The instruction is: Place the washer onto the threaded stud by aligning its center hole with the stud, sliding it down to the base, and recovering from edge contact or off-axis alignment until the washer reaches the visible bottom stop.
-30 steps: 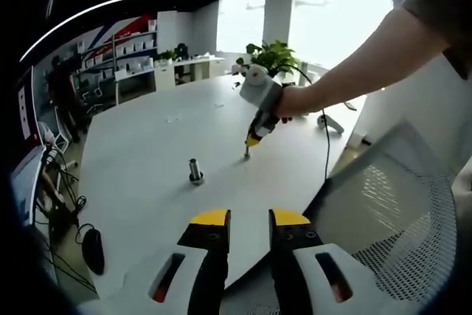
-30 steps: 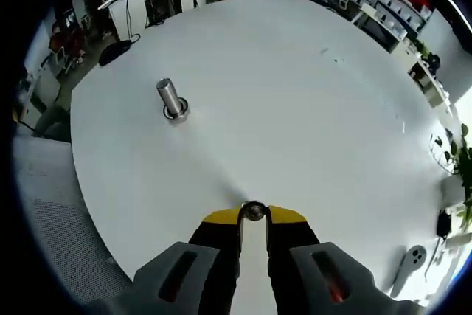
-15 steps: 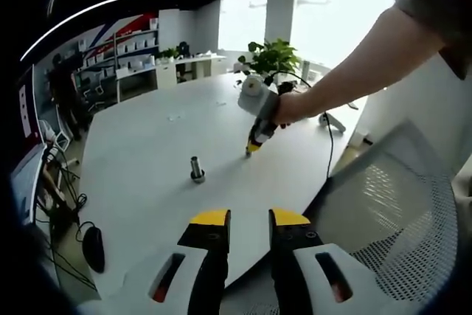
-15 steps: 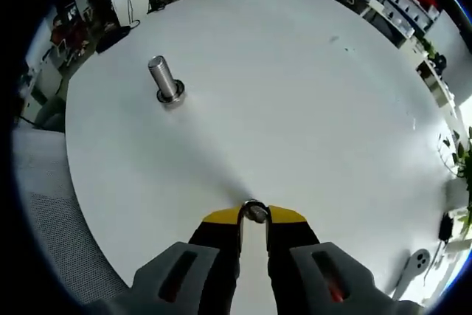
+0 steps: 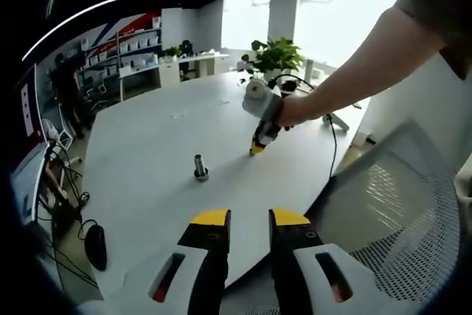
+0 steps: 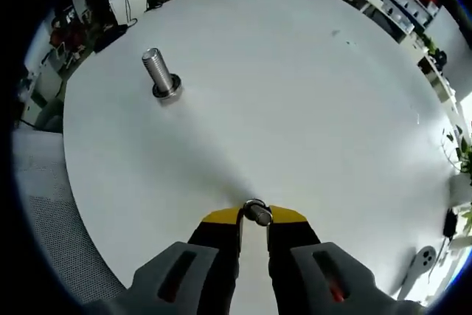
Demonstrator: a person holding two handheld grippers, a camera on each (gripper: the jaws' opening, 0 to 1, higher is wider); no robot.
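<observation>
Washer [image 6: 255, 212] pinched in right gripper [image 6: 254, 216], held above table [image 6: 310, 108]. Stud [image 6: 161, 77] well apart, bare. Left gripper [image 5: 249, 219] parted, empty. Alignment, sliding remaining.

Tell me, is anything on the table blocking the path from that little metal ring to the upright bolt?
Nothing visible. The small metal washer sits pinched in the right tongs, and only bare white table lies between it and the upright threaded steel stud.

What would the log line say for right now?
right gripper: shut on washer, above table | stud: upright, bare | left gripper: open, back at table edge
</observation>
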